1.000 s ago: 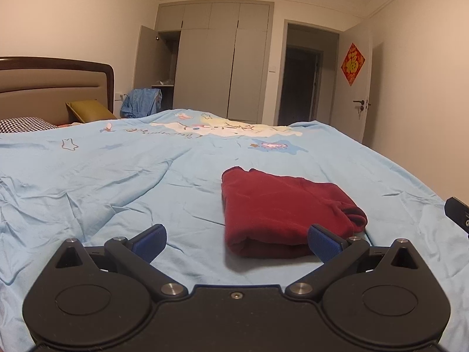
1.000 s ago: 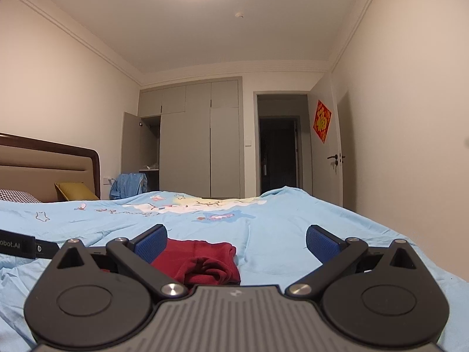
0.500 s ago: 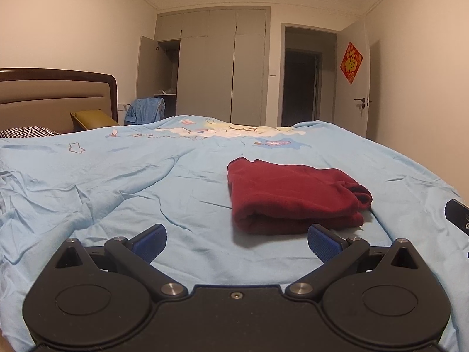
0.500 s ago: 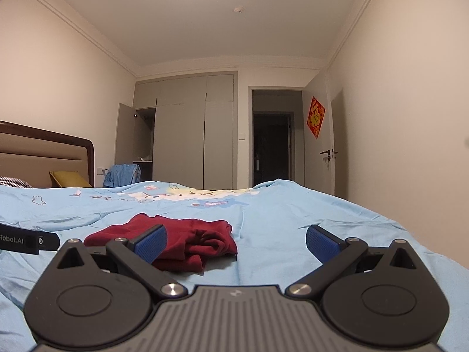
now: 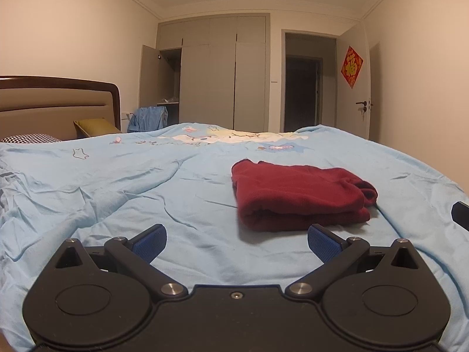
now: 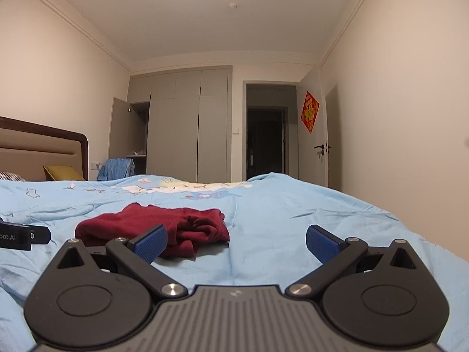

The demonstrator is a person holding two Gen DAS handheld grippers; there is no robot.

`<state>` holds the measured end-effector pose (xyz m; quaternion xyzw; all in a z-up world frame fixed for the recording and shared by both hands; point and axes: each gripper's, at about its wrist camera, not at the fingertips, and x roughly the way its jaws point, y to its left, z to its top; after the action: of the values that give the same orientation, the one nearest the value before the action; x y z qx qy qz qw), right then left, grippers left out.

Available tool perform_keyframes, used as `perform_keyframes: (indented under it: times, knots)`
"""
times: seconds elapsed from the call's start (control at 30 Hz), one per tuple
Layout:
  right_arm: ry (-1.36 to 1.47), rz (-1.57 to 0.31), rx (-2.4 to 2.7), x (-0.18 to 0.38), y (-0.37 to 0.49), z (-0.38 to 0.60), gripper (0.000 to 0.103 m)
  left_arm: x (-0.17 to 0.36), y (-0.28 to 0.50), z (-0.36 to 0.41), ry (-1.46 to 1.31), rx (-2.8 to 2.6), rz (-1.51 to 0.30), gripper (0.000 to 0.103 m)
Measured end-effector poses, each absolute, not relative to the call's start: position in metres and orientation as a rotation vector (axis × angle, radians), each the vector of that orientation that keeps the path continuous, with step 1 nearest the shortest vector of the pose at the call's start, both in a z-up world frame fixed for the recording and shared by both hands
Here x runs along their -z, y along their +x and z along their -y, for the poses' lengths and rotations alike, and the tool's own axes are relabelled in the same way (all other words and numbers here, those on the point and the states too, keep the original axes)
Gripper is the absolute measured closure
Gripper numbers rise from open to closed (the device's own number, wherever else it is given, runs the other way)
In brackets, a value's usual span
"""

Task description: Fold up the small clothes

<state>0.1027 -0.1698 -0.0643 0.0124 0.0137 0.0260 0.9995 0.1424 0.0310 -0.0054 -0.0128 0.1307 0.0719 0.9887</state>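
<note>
Left wrist view first: nearest the lens, the left gripper point(image 5: 236, 239) has its blue pads spread wide with nothing between them, hanging just above the sheet point(image 5: 123, 199). Just beyond its right pad lies the garment point(image 5: 299, 195), a dark red piece folded into a thick, roughly rectangular bundle, its folded edge facing the camera and a bunched, less tidy end on the right. At the right edge a black bit of the other tool shows.

In the right wrist view, the right gripper point(image 6: 236, 239) is likewise spread and empty. The garment point(image 6: 152, 227) sits to its left, partly behind the left pad, with its loose, rumpled end turned toward this camera. Neither gripper touches the cloth.

Farther off, the sheet runs to a cartoon print, then a headboard point(image 5: 58, 102) on the left, a wardrobe point(image 5: 217, 73) with one door ajar, and an open doorway.

Judging by how things lie, the folding of this piece looks finished or nearly so, with both grippers clear of it. If anything remains, it would be tidying the rumpled right end: that calls for a low approach by the right gripper, pinching only the loose layer without dragging the bundle.
</note>
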Motion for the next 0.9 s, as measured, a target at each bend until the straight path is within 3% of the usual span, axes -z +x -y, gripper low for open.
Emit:
perform_keyframes:
  times: [0.9]
  knots:
    - [0.034, -0.057, -0.052, 0.0689, 0.1053, 0.1741, 0.0, 0.0142, 0.145, -0.0293, -0.007, -0.14, -0.279, 0.001]
